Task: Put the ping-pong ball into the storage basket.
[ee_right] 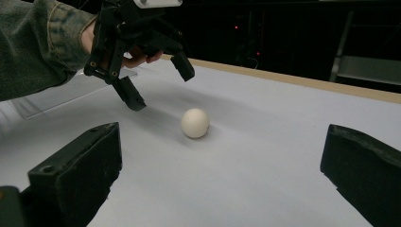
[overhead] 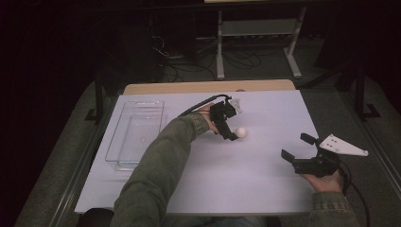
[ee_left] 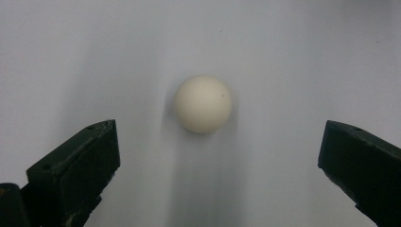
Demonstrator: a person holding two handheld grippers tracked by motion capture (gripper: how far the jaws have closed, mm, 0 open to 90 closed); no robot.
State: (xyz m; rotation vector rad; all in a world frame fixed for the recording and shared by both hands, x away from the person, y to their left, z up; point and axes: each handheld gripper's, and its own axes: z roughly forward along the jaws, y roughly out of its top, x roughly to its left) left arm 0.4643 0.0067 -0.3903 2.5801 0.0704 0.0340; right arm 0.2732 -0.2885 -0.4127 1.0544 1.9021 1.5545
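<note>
Your left hand-held gripper (overhead: 234, 128) hovers wide open beside the white ball (overhead: 241, 132) on the tabletop (overhead: 227, 175), your right hand-held gripper (overhead: 297, 147) also wide open.

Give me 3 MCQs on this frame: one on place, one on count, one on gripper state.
1. Where is the white ball?
A. in the clear tray
B. on the bare table, off the tray
C. held by the right gripper

2. How many balls are on the table?
A. one
B. two
C. three

3. How do the left gripper's jaws stand?
A. shut on the ball
B. shut, empty
C. open, near the ball

Key: 1 B, the ball sits on the white table, to the right of the clear tray. 2 A, the high view has a single ball. 3 C, the left gripper view has both jaws spread with the ball untouched ahead of them.
</note>
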